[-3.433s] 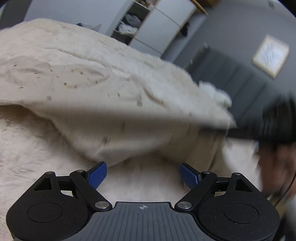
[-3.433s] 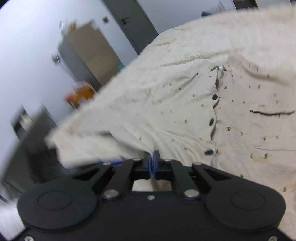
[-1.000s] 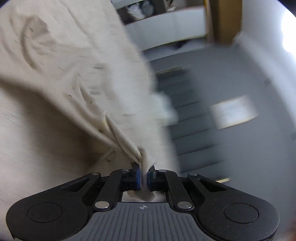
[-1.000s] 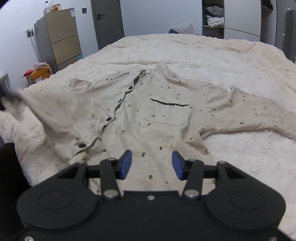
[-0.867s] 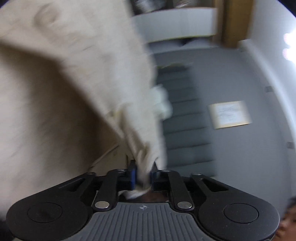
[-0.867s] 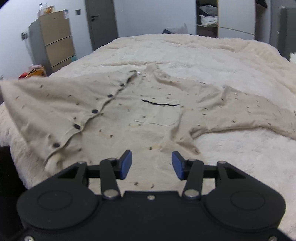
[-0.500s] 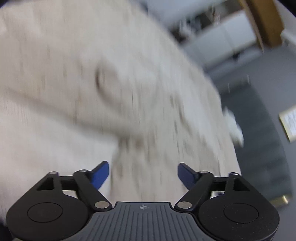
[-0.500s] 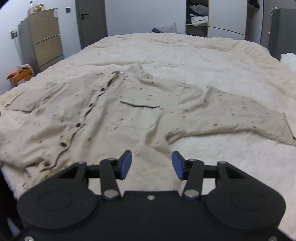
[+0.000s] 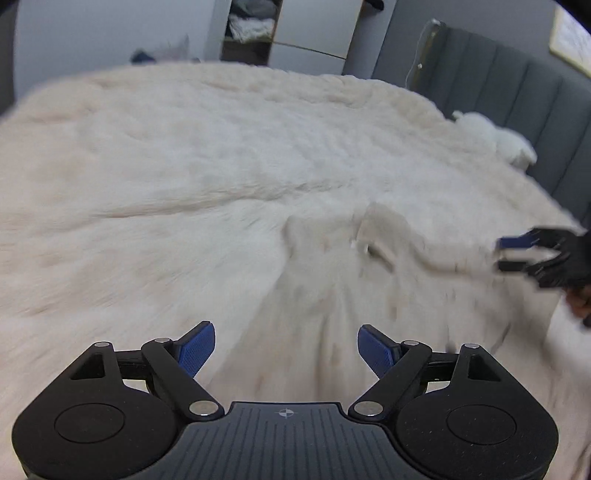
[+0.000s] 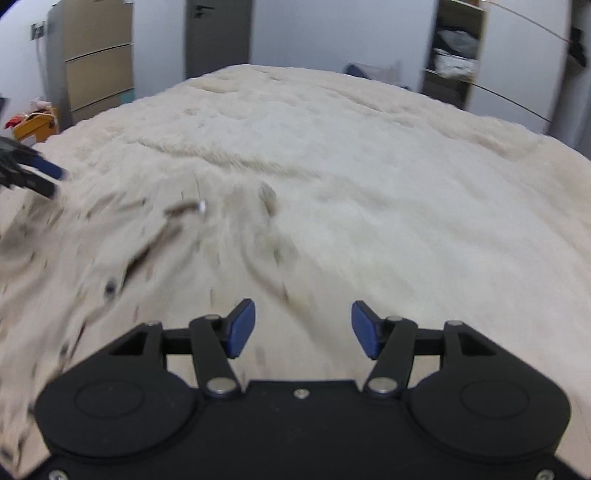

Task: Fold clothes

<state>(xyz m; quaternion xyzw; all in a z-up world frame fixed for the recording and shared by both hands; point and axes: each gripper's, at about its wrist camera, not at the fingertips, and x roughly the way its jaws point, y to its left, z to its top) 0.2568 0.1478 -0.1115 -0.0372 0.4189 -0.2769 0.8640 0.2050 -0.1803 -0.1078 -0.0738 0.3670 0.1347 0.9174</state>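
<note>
A beige button-up shirt with small dark specks [image 10: 122, 258] lies spread on a cream fuzzy bedspread [image 10: 369, 166]. It also shows, blurred, in the left wrist view [image 9: 351, 280]. My left gripper [image 9: 284, 347] is open and empty, low over the shirt's fabric. My right gripper [image 10: 303, 328] is open and empty, above the shirt's right side. Each gripper shows in the other's view, open: the right gripper at the right edge [image 9: 517, 254], the left gripper at the left edge [image 10: 40, 177].
A grey padded headboard [image 9: 517, 103] and a white pillow [image 9: 495, 136] stand at the bed's right. A wooden drawer cabinet [image 10: 96, 66], a dark door [image 10: 218, 33] and open wardrobe shelves [image 10: 454, 62] line the far walls. An orange bin [image 10: 35, 125] sits on the floor.
My left gripper opened and let go of the shirt edge it was holding, and the shirt now lies on the bed. Both grippers swung toward the shirt's collar end.
</note>
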